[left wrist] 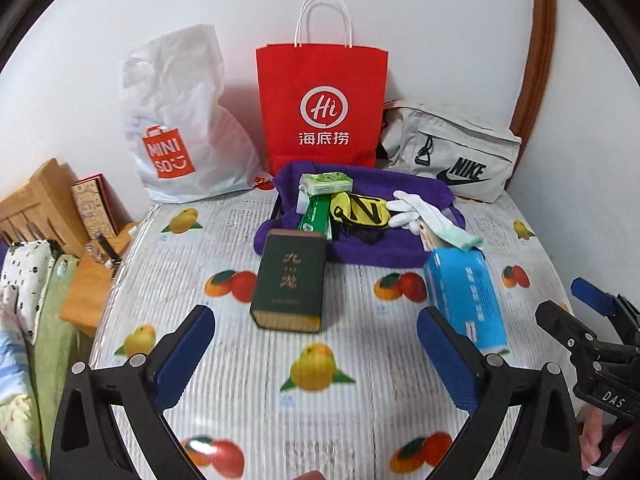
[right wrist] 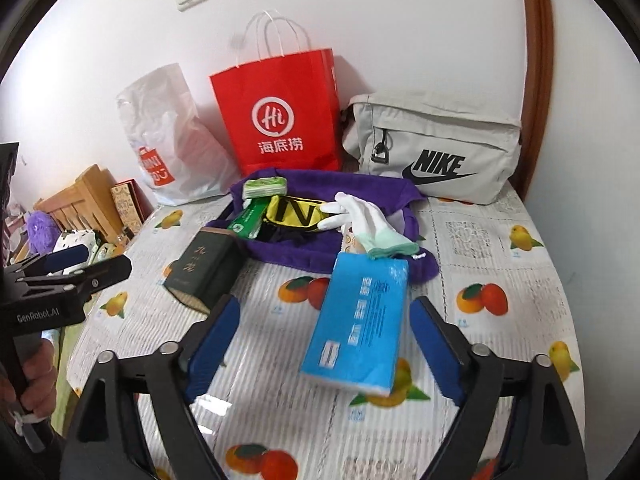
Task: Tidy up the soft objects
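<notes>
A purple cloth (left wrist: 372, 250) (right wrist: 304, 254) lies on the table with a white glove (left wrist: 424, 210) (right wrist: 360, 212), a yellow pouch (left wrist: 360, 208) (right wrist: 296, 210), and green tissue packs (left wrist: 326, 184) (right wrist: 264, 188) on it. A blue tissue pack (left wrist: 466, 298) (right wrist: 360, 324) lies in front, between the open jaws of my right gripper (right wrist: 324, 344). A dark green box (left wrist: 290, 280) (right wrist: 206, 270) lies ahead of my open, empty left gripper (left wrist: 316, 354).
A red paper bag (left wrist: 322, 104) (right wrist: 280, 116), a white Miniso plastic bag (left wrist: 180, 120) (right wrist: 164, 136) and a grey Nike bag (left wrist: 456, 148) (right wrist: 432, 144) stand against the wall. The fruit-print tablecloth (left wrist: 248, 360) covers the table. Wooden furniture (left wrist: 44, 200) stands at the left.
</notes>
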{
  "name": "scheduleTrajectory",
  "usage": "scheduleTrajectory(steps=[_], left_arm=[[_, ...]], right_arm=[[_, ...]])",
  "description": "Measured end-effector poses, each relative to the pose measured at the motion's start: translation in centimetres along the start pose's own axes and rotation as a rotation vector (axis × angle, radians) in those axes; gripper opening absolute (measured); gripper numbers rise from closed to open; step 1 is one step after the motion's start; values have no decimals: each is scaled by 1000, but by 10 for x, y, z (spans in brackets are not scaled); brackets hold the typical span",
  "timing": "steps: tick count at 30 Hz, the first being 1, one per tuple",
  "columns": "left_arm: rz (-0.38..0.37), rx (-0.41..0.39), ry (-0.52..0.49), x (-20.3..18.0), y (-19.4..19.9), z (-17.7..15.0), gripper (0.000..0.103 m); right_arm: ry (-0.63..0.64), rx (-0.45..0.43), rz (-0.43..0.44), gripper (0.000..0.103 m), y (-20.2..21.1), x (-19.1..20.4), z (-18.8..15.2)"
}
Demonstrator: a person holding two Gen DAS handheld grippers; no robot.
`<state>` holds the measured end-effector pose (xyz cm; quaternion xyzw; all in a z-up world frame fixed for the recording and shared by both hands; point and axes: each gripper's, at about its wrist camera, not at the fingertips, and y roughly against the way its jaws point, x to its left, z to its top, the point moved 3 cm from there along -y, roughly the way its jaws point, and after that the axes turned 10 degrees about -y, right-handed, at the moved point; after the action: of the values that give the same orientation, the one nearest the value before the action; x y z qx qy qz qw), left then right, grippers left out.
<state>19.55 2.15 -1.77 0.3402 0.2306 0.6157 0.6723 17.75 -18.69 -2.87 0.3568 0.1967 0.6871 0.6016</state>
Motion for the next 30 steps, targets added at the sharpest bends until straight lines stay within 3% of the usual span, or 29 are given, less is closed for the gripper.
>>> scheduleTrajectory(steps=[5,16,30], left_arm=[[19,-28,16,-8,30,-27,103],[38,-59,24,-19,68,-75,103],[47,-94,10,-28,91,-92,103]], right_arm=[[37,-37,-37,100,24,9,-23],[32,-57,-45,100,64,9,-69],[22,-102,-53,100,96,4,-91]])
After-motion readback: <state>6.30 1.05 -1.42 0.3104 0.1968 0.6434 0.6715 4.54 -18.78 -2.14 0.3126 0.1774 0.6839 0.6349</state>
